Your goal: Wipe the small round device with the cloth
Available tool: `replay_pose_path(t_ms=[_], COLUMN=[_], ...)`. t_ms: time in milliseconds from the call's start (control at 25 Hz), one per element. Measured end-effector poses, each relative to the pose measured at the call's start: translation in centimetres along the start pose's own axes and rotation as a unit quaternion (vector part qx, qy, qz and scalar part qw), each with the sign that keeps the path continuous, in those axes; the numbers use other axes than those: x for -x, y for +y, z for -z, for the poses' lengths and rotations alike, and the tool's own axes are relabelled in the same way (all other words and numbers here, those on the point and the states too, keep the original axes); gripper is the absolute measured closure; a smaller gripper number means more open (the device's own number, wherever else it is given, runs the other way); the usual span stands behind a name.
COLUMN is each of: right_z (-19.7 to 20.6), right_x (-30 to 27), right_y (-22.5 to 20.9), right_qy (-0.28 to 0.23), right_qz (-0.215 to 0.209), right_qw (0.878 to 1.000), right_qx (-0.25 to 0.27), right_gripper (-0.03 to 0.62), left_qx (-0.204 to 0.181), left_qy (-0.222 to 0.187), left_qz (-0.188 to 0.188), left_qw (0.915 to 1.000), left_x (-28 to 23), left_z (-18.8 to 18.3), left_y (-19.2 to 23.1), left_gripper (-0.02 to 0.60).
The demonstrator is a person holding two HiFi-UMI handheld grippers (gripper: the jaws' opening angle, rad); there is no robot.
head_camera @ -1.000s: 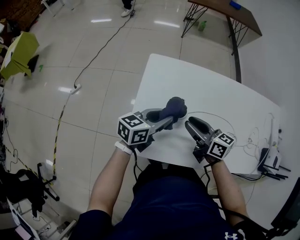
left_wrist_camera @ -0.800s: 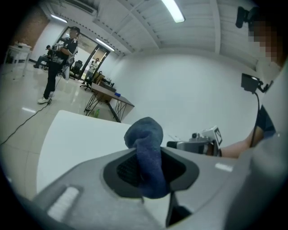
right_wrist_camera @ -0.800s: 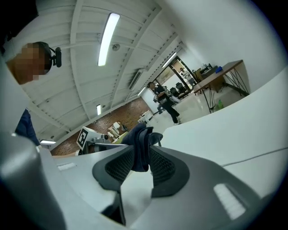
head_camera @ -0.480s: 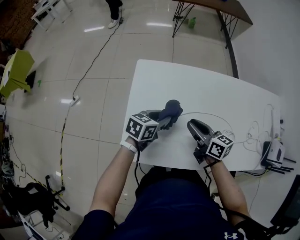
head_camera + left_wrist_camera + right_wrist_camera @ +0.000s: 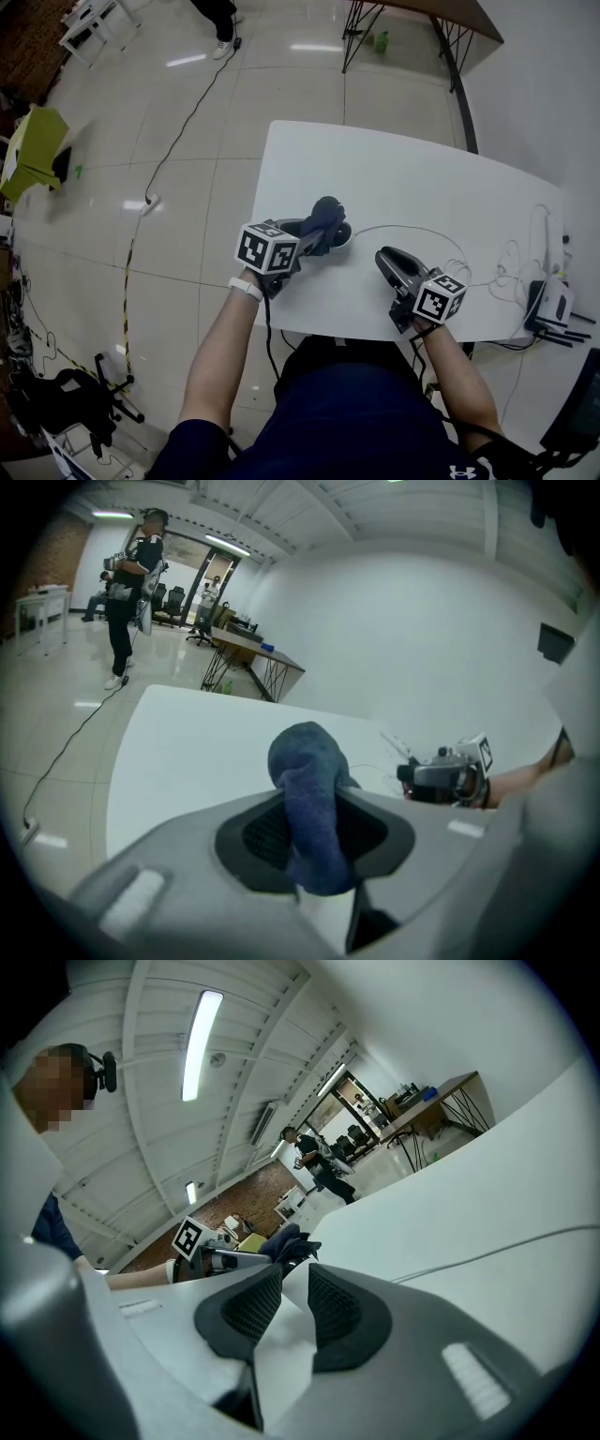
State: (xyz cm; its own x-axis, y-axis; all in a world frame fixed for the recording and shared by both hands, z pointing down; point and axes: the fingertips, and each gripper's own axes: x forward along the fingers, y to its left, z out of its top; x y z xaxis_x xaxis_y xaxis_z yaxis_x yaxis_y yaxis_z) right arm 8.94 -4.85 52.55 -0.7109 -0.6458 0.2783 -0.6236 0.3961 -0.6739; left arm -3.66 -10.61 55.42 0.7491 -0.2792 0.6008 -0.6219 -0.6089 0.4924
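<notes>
The left gripper (image 5: 321, 236) has come down since the earlier frame, its jaws clamped on the dark blue cloth (image 5: 326, 214), whose wad now seems to rest on the small round device (image 5: 344, 238) near the front left of the table (image 5: 403, 178), mostly hiding it. Wiping well means light pressure and small circles, not shoving the device. The left gripper tilts downward; the right gripper (image 5: 292, 1288), jaws just narrowed on nothing, lies nearly level, apart to the right.
</notes>
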Motion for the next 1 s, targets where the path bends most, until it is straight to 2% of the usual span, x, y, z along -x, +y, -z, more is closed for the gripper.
replay_pose_path(t_ms=[280, 640, 720, 800, 920, 1000], right_z=[0.7, 0.0, -0.3, -0.5, -0.6, -0.6], right_x=[-0.3, -0.3, 0.0, 0.2, 0.7, 1.0], right_y=[-0.2, 0.2, 0.3, 0.2, 0.1, 0.0], right_qy=[0.009, -0.005, -0.010, -0.014, -0.019, -0.021], right_qz=[0.002, 0.005, 0.005, 0.005, 0.006, 0.006], right_qw=[1.000, 1.000, 1.000, 1.000, 0.999, 0.999], right_qx=[-0.003, -0.019, -0.020, -0.021, -0.027, -0.030], right_gripper=[0.500, 0.500, 0.500, 0.500, 0.501, 0.502], left_qx=[0.005, -0.017, -0.037, -0.077, -0.158, -0.199], left_qy=[0.031, 0.080, 0.092, 0.108, 0.135, 0.151], left_qz=[-0.020, -0.034, -0.051, -0.068, -0.106, -0.124], left_qw=[0.9993, 0.9961, 0.9938, 0.9889, 0.9723, 0.9602], left_x=[-1.0, -2.9, -3.0, -3.3, -4.0, -4.5], left_z=[2.7, 4.5, 4.6, 4.8, 5.3, 5.7], left_y=[2.4, 3.2, 3.6, 3.7, 4.5, 4.7], left_gripper=[0.477, 0.477, 0.477, 0.477, 0.477, 0.477])
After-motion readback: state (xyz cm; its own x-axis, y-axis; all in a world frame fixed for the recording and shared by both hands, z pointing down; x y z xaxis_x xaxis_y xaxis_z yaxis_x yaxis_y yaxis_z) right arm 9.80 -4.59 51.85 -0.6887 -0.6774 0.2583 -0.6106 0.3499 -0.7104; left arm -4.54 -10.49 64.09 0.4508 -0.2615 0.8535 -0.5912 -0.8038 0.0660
